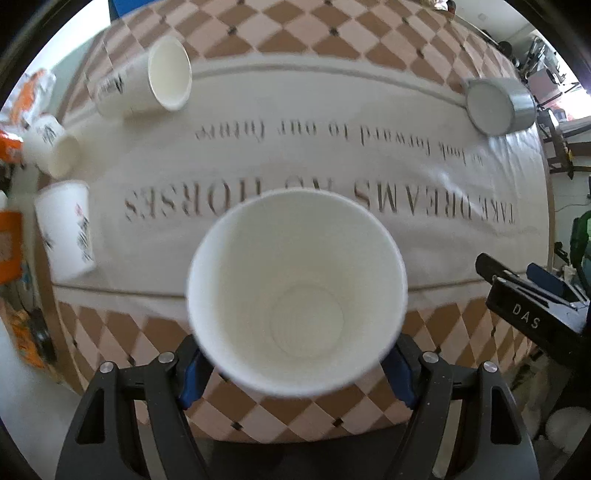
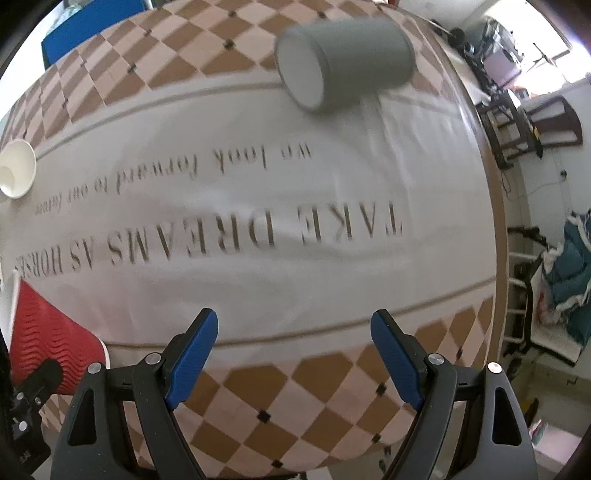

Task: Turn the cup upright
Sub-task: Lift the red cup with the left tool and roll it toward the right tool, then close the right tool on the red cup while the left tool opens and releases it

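Note:
My left gripper [image 1: 295, 369] is shut on a paper cup [image 1: 295, 291], white inside, its mouth facing the camera, held above the table's near edge. From the right wrist view the same cup shows as red and ribbed [image 2: 48, 347] at the far left. My right gripper [image 2: 293, 358] is open and empty above the near edge of the white cloth [image 2: 258, 192]. A grey cup [image 2: 343, 59] lies on its side at the far right of the cloth, also seen in the left wrist view [image 1: 498, 107].
Three white printed paper cups lie at the left: one on its side [image 1: 162, 77], one [image 1: 55, 151] below it, one [image 1: 70, 236] nearest. The checkered table [image 1: 295, 29] carries the lettered cloth. Orange packets [image 1: 11, 236] sit off the left edge. The right gripper's body [image 1: 535, 314] shows at right.

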The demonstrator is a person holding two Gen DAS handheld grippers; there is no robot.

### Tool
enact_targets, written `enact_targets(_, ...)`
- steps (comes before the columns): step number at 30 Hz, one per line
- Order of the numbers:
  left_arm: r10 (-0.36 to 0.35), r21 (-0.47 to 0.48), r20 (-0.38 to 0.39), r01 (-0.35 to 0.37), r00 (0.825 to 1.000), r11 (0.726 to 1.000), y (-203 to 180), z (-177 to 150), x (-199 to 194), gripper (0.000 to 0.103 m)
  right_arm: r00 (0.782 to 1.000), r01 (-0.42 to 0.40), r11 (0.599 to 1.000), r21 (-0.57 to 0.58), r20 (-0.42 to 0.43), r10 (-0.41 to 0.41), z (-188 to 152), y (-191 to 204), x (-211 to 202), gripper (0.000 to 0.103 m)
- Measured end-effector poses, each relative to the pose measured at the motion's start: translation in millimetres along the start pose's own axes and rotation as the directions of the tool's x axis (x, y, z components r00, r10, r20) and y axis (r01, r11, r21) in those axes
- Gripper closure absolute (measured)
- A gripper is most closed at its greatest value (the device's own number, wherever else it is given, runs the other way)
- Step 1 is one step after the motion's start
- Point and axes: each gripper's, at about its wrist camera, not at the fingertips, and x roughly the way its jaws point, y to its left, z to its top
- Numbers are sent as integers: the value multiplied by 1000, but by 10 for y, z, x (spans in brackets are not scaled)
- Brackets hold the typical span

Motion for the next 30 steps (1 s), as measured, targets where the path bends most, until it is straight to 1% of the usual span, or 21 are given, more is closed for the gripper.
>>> enact_targets(3,-27,-5,-33,26,999,1000,-40,-13,138,29,1000,8,1000,14,-19,-7,-105,-49,82,17)
enact_targets(5,-23,-4,-31,23,999,1000,-66,18,177,29,1000,10,1000,26,-30,-9,-176,-67,126,17)
enact_targets(9,-19,-3,-11,19,1000,1000,-121,141,174,29,999,9,999,34,-39,-8,-188,-125,203,17)
enact_targets(12,-14,-2,4,14,1000,1000,-152,258,153,29,999,6,999,38,-41,-4,-129,-206,272,17)
enact_targets(16,-13,-11,13,14,1000,1000,-167,404,153,29,999,2,999,42,-40,0,-110,-201,292,17)
enact_targets(17,-13,-15,16,13,1000,1000,-165,429,148,29,999,1,999,42,-40,1,-60,-251,305,17)
enact_targets(23,-41,-19,33,41,999,999,-86,504,52,29,1000,-5,999,46,-29,6,32,-334,267,17)
enact_targets(24,-45,-18,39,46,998,999,-72,500,26,28,1000,-7,999,47,-25,8,41,-331,241,17)
enact_targets(26,-58,-19,55,59,997,998,-28,483,-66,21,1000,-8,999,46,-21,9,32,-341,212,17)
enact_targets(27,-70,-19,74,72,995,997,3,463,-142,12,1000,-10,999,46,-20,10,27,-339,195,17)
enact_targets(28,-81,-22,92,84,992,996,67,378,-262,5,1000,-16,999,46,-20,17,24,-336,150,17)
enact_targets(30,-99,-33,158,105,982,994,192,273,-445,2,999,-33,998,50,-17,34,18,-288,46,17)
